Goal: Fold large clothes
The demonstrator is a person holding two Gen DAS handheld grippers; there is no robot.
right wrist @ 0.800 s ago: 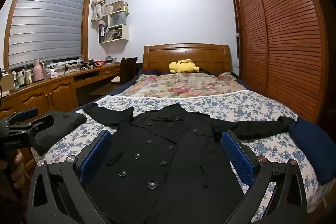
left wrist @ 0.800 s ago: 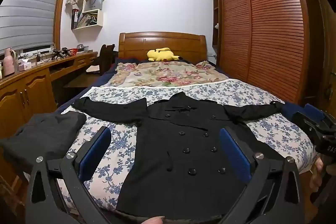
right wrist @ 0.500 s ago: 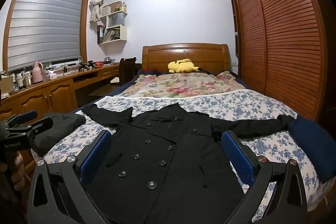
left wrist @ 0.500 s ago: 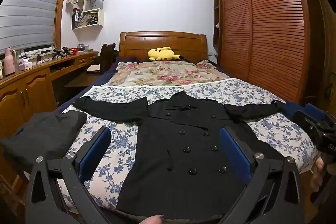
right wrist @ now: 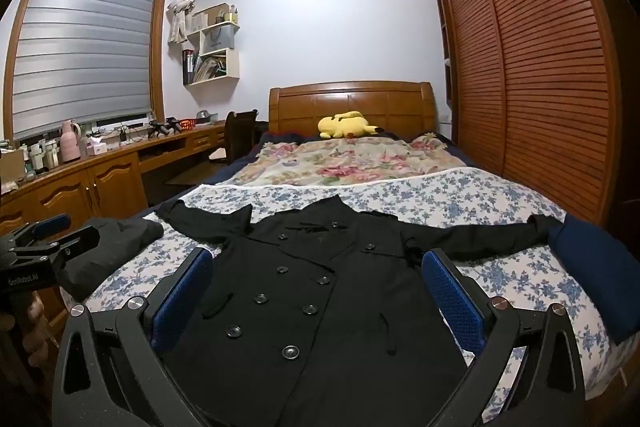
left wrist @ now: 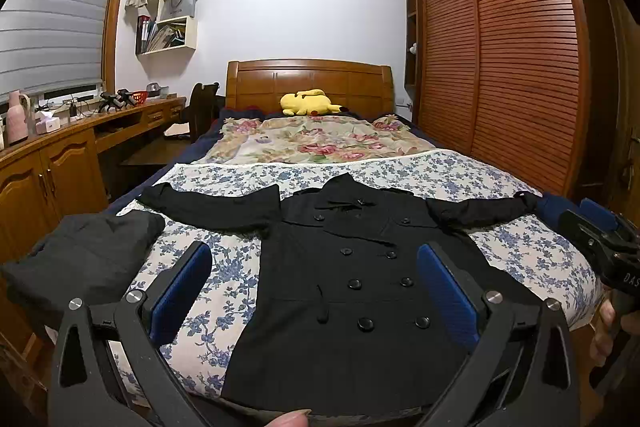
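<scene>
Lying buttoned and face-up on the blue-flowered bedspread (left wrist: 224, 267), sleeves spread wide, the black double-breasted wool coat (left wrist: 352, 291) is waiting. Both the left gripper (left wrist: 314, 287) and right gripper (right wrist: 318, 291) are hovering wide apart, empty. Each should probably be pinching a sleeve cuff cleanly, then carrying it flat across the chest.

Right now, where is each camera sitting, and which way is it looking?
Left wrist: on the left gripper, open at the bed's foot, facing the headboard over the black coat; the right gripper and fingers show at right.
Right wrist: on the right gripper, open, facing likewise from further right; the left gripper shows at left.
Both share: the coat, the bed, the yellow plush toy.
</scene>
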